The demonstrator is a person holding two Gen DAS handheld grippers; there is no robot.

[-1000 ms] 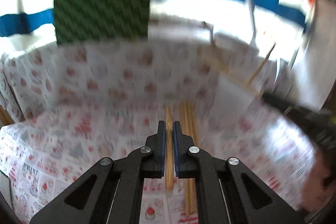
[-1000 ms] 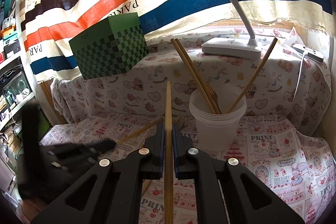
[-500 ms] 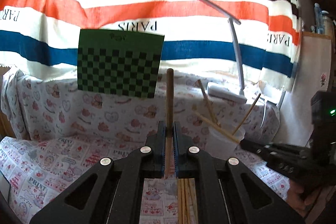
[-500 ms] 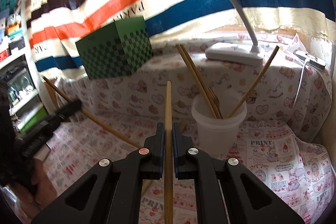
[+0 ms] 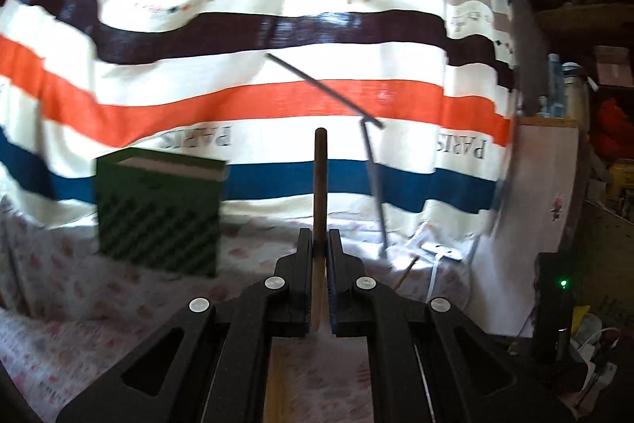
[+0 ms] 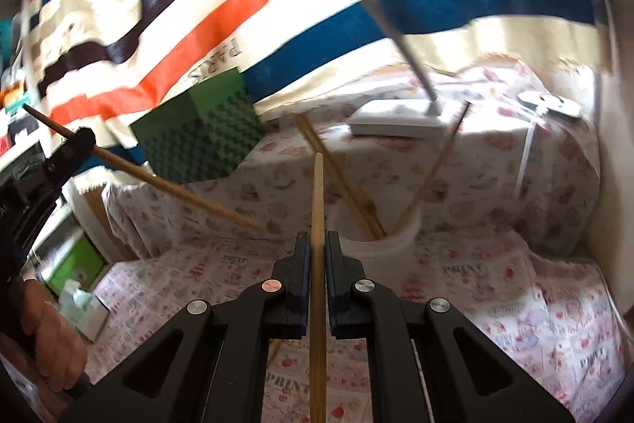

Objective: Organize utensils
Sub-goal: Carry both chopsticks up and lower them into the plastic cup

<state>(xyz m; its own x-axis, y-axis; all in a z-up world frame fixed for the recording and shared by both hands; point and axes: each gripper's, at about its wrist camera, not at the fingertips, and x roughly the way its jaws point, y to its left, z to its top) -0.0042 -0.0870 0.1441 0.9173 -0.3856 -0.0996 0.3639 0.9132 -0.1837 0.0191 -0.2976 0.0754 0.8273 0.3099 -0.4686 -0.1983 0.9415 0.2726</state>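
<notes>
Both claws have lifted since a second ago, and the left one now looks at the striped curtain instead of down at the table. Closest in, the left claw (image 5: pixel 320 288) is closed tight on a brown chopstick (image 5: pixel 319 185) that sticks straight out in front. The right claw (image 6: pixel 317 288) is closed on its own chopstick (image 6: pixel 317 209), which points toward the white cup (image 6: pixel 374 244). That cup sits on the table (image 6: pixel 535 304) just past the right claw, with more chopsticks (image 6: pixel 340 181) leaning inside it. Farther back are the green box (image 6: pixel 198 137) and the lamp (image 6: pixel 396 119). To do this well, I think each stick should be tipped point-down over the cup's mouth, one at a time, and let go only when its tip is inside, so the leaning ones are not knocked.
</notes>
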